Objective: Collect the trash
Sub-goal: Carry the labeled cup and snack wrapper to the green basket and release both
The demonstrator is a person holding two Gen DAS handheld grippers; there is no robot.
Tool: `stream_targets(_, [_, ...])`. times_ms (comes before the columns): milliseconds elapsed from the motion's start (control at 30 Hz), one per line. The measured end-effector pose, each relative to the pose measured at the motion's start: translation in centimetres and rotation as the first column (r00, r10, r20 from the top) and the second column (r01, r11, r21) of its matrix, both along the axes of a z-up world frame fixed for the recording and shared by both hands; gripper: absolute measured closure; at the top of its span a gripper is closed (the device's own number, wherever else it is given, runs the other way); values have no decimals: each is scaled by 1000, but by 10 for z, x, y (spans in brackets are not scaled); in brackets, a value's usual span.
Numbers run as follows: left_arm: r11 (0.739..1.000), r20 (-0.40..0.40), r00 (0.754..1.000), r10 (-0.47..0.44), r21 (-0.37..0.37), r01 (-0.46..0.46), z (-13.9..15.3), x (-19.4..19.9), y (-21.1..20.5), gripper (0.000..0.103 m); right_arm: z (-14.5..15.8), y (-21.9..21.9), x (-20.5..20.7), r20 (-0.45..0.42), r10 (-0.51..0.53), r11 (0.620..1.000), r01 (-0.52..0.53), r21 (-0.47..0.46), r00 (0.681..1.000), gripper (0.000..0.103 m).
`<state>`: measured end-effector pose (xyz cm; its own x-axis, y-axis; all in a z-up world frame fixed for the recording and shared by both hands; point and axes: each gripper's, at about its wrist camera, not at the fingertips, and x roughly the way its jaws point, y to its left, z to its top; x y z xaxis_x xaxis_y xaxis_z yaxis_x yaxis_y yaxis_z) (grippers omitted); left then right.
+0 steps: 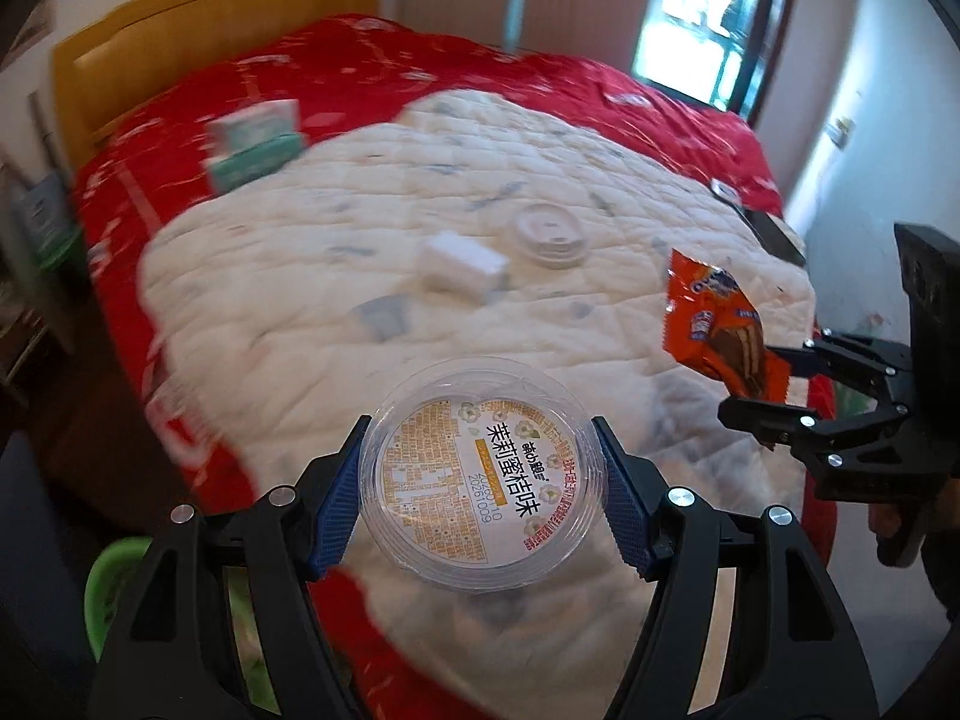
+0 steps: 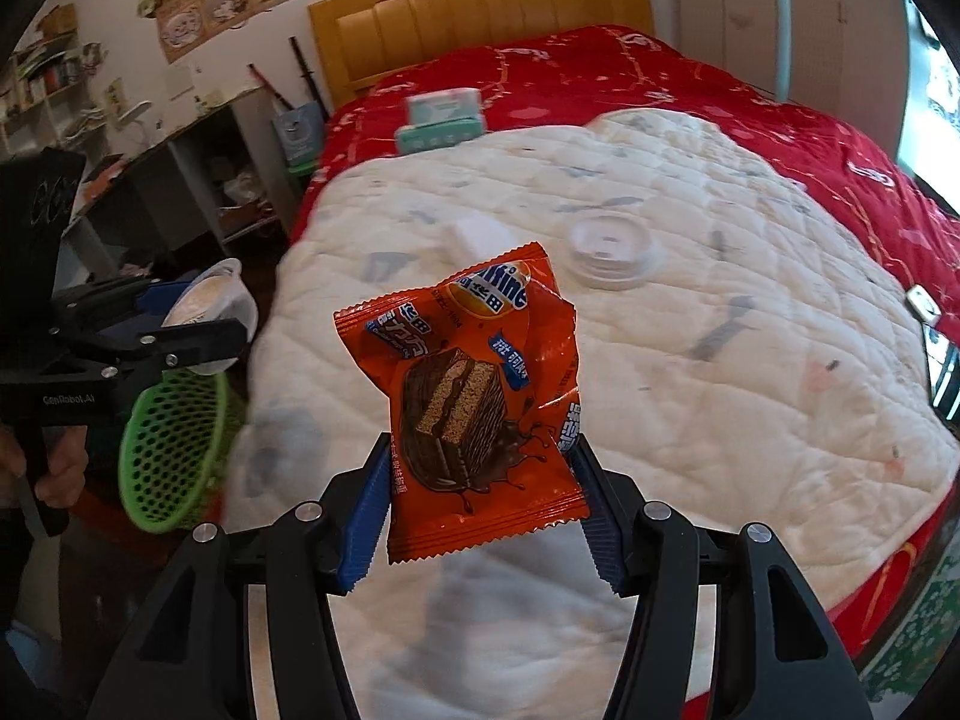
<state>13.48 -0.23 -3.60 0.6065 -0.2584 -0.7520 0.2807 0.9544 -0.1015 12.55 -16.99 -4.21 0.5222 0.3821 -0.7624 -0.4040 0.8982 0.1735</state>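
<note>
My left gripper [image 1: 480, 480] is shut on a clear plastic cup with a printed lid [image 1: 480, 474], held above the bed's near left corner. It also shows in the right wrist view [image 2: 210, 312]. My right gripper [image 2: 477, 480] is shut on an orange snack wrapper [image 2: 474, 396], held up over the white quilt; the wrapper shows in the left wrist view [image 1: 714, 324] too. A clear round lid [image 2: 609, 252] and a small white box [image 2: 480, 234] lie on the quilt. A green mesh basket [image 2: 174, 450] stands by the bed's left side, below the left gripper.
The bed has a red cover [image 2: 660, 72] under a white quilt [image 2: 690, 360] and a yellow headboard [image 2: 480, 12]. A green tissue pack [image 2: 444, 120] lies near the headboard. Shelves and a desk [image 2: 180, 180] stand left of the bed. A phone [image 2: 924, 306] lies at the right edge.
</note>
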Motion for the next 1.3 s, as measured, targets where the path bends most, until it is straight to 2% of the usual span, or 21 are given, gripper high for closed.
stream_targets(100, [996, 17, 996, 85, 11, -85, 3, -25, 32, 35, 5, 20, -11, 9, 30, 999, -30, 11, 1000, 48])
stream_targets(267, [975, -10, 975, 224, -5, -224, -5, -61, 92, 35, 13, 55, -27, 16, 82, 996, -83, 24, 996, 48])
stream_targets(433, [934, -46, 932, 358, 18, -358, -26, -93, 147, 34, 13, 92, -37, 10, 137, 990, -138, 37, 990, 48])
stream_targets(600, [894, -110, 887, 448, 25, -448, -52, -106, 189, 34, 12, 124, -41, 2, 190, 981, -190, 46, 982, 48])
stream_targets(800, [863, -178, 849, 498, 10, -505, -77, -111, 210, 34, 9, 150, -44, -11, 237, 970, -236, 54, 971, 48])
stream_targets(967, [854, -210, 834, 510, 1, -521, -91, -112, 218, 31, 6, 165, -42, -21, 263, 963, -261, 64, 965, 48])
stream_targets(1067, [843, -216, 825, 522, -17, -538, -94, -115, 221, 24, 6, 173, -43, -23, 274, 960, -272, 65, 961, 48])
stream_targets(1300, [816, -212, 805, 554, -55, -576, -88, -129, 234, 23, 5, 192, -40, -30, 308, 949, -305, 80, 951, 48])
